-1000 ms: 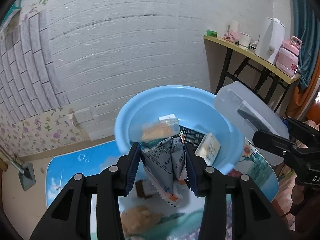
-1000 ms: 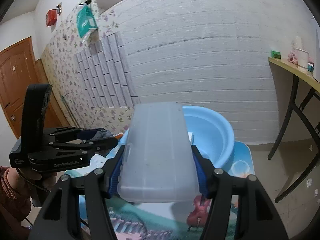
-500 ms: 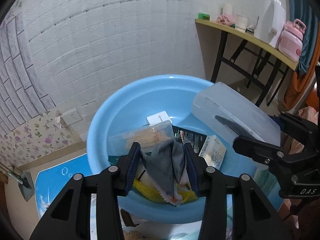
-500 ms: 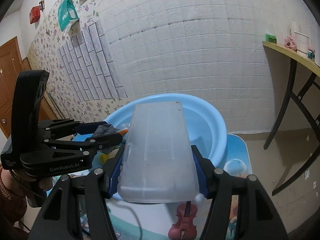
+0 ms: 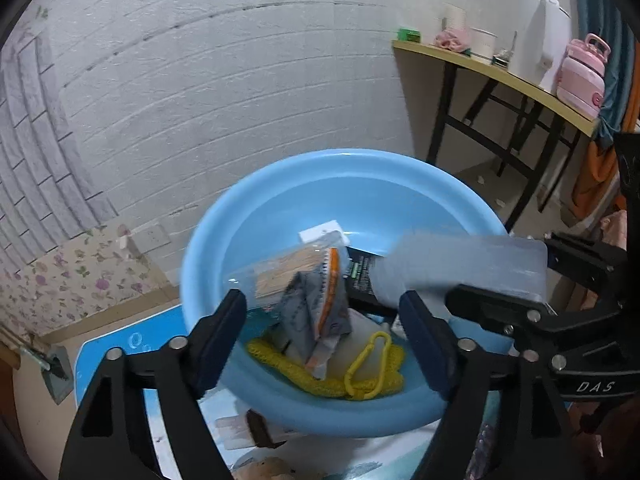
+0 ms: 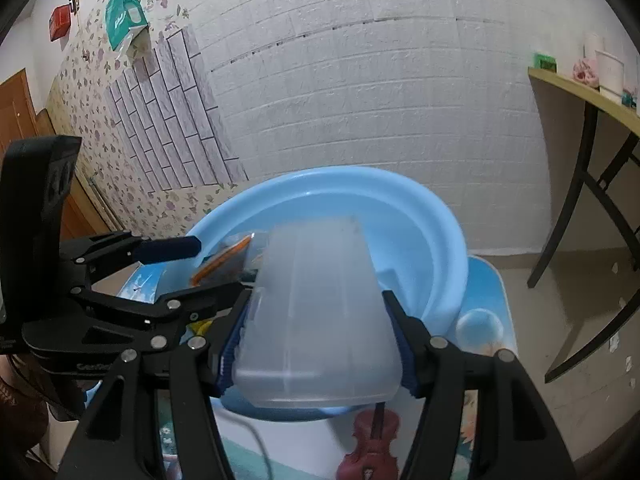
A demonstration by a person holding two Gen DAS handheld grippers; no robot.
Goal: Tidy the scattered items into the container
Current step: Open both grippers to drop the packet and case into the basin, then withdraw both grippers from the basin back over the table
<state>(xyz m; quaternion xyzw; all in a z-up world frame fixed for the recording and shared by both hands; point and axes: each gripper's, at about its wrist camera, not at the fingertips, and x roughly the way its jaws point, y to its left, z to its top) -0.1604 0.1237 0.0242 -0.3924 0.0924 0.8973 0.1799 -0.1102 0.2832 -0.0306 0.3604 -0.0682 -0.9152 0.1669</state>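
A blue basin (image 5: 352, 184) stands on a small picture-printed table; it also shows in the right wrist view (image 6: 400, 208). My left gripper (image 5: 324, 320) is open above the basin's near rim. A grey and orange snack packet (image 5: 320, 312) sits loose between its jaws, dropping onto a yellow mesh item (image 5: 328, 380) in the basin. My right gripper (image 6: 316, 344) is shut on a clear plastic box (image 6: 316, 320) and holds it over the basin's right rim. The box also shows in the left wrist view (image 5: 464, 268).
Inside the basin lie a clear packet of brown snacks (image 5: 288, 272), a black packet (image 5: 360, 272) and a white card (image 5: 320, 234). Loose items (image 5: 248, 432) lie on the table before the basin. A shelf table (image 5: 500, 76) stands at right against the wall.
My left gripper has opened and let go of the snack packet over the basin. My right gripper has carried the clear box closer over the basin's rim.
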